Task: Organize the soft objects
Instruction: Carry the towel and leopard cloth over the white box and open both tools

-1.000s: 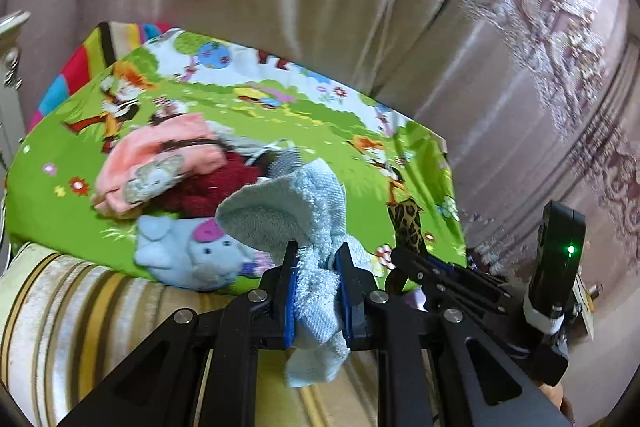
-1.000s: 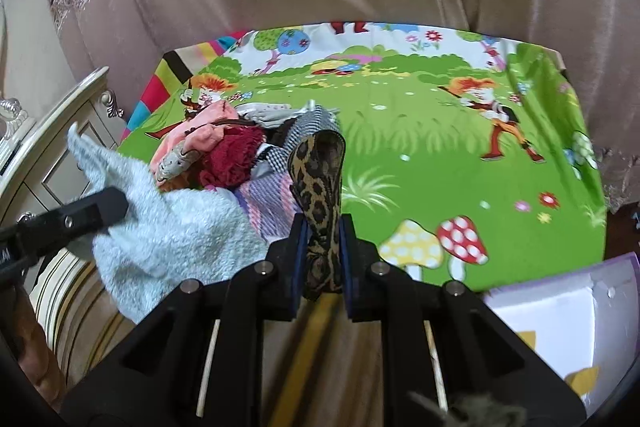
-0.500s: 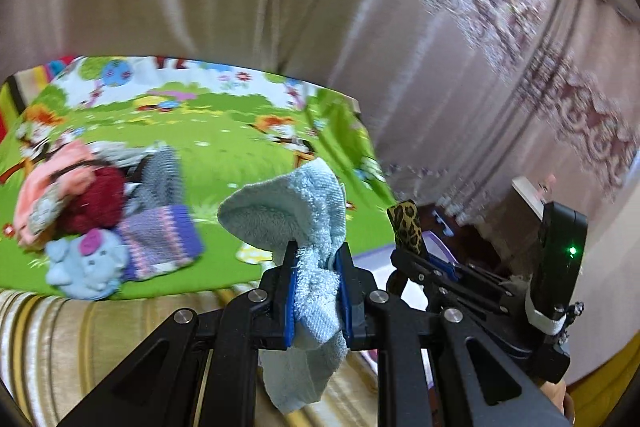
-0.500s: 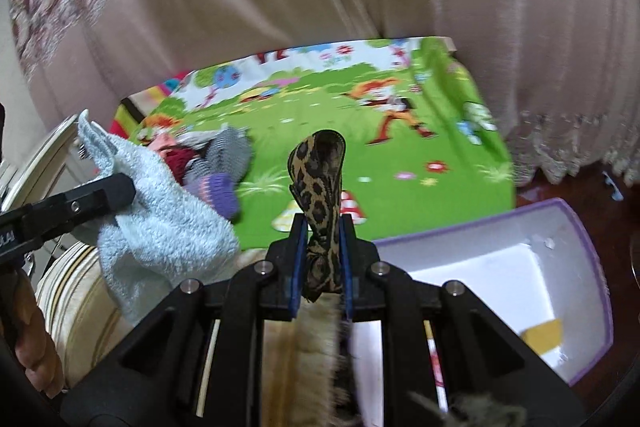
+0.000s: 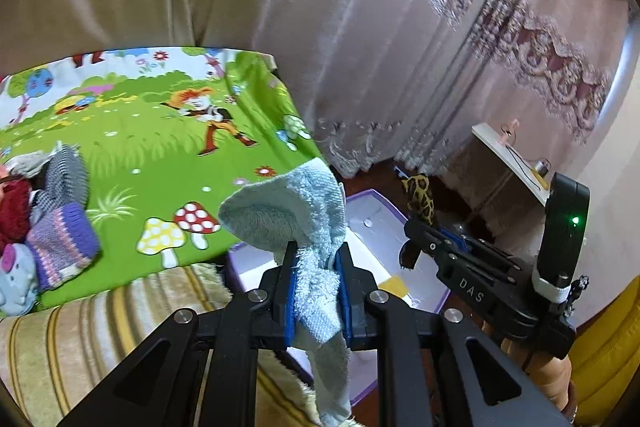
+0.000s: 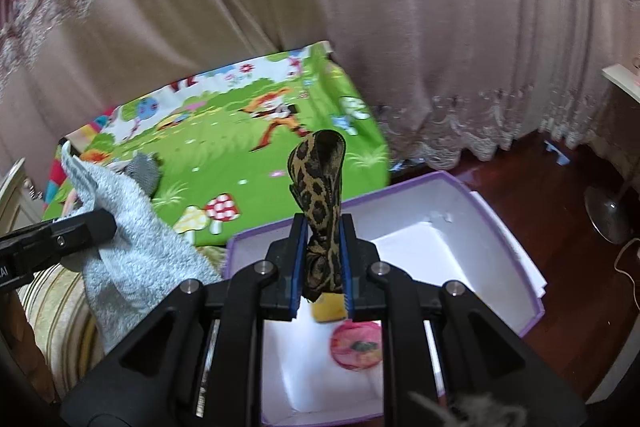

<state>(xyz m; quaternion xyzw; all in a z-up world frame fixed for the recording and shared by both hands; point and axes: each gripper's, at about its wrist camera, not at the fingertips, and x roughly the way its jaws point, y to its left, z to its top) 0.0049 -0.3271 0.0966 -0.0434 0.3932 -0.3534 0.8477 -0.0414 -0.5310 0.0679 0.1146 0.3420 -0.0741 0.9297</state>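
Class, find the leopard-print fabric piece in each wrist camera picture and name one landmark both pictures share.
Left wrist view: the leopard-print fabric piece sits right of centre, sticking up from the right gripper, beyond the light blue towel.
Right wrist view: it stands at centre, clamped in that gripper.
Shared landmark: the white box with the purple rim on the floor beside the green cartoon mat.

Black left gripper point(image 5: 316, 291); blue-lined jaws; silver screws; perhaps "DAS" lettering.

One blue towel point(image 5: 296, 215), one leopard-print cloth point(image 6: 320, 183), one box point(image 6: 500, 227)
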